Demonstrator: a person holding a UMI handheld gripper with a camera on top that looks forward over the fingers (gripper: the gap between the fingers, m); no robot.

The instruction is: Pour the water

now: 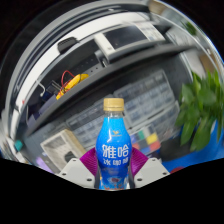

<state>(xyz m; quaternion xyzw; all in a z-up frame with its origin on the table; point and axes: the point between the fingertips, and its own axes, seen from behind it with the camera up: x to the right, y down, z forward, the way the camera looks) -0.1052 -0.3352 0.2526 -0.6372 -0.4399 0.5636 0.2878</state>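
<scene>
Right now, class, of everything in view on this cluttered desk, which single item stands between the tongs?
The blue plastic bottle with the yellow cap: it stands upright between the tongs, unlike the green leafy plant off to one side and the white appliance far behind.

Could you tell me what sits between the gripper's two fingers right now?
In the gripper view, a blue bottle with a yellow cap stands upright between the gripper fingers, which press its sides.

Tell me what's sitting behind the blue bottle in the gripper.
Behind the blue bottle, which stands gripped between the gripper fingers, are a cluttered desk and a green plant beside it. Whatever is directly behind the bottle is covered.
</scene>
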